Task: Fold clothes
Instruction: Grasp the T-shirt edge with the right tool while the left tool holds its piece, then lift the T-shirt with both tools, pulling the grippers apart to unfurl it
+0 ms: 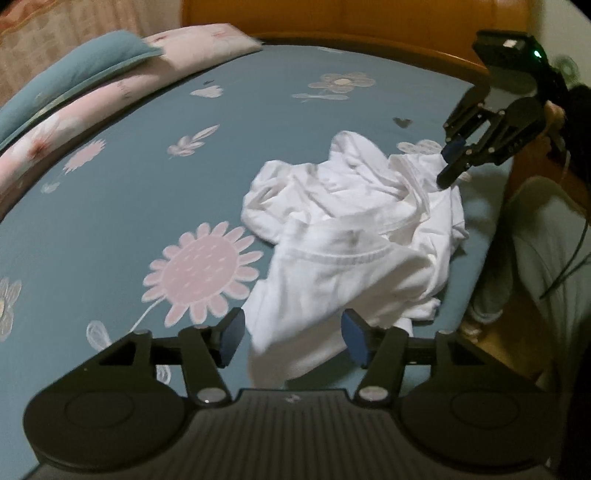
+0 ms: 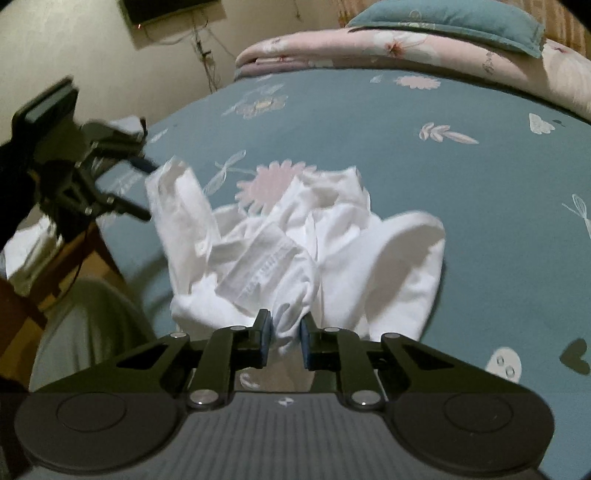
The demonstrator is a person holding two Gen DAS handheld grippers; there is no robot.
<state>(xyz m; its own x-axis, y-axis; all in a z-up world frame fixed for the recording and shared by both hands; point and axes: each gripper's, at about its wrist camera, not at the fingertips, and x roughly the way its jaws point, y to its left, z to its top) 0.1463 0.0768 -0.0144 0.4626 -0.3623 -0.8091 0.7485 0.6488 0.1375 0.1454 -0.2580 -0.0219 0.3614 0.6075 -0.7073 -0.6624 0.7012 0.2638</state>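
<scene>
The left wrist view is showing what the right one is not: the wooden headboard [image 1: 354, 18] behind the bed, the person's hand [image 1: 552, 125] gripping the right gripper's handle at the far right, and the ribbed neckline of the white garment [image 1: 354, 229]. The right wrist view is instead showing a cream wall with a dark mounted panel [image 2: 166, 9] and hanging cables at upper left, plus a rectangular care label [image 2: 258, 262] lying on the cloth.

The white garment [image 2: 303, 258] is lying crumpled on the teal flowered bedsheet [image 1: 147, 155], near the bed's edge beside the person's grey-clad leg [image 2: 92, 325]. In the left wrist view the heap is stretching diagonally from lower left to upper right, the collar opening facing the lower left; how the whole shirt is pointing cannot be told from such a bunch.

Across the bed, a folded pink floral quilt [image 2: 406, 48] is lying with a teal pillow [image 2: 450, 18] on top.

The left gripper [image 1: 293, 341] is standing with its jaws well apart, the blue pads [image 1: 232, 338] clear of the cloth passing between them. The right gripper [image 2: 286, 339] is standing nearly closed, its pads [image 2: 265, 339] pinching a bunched fold at the heap's near edge.
</scene>
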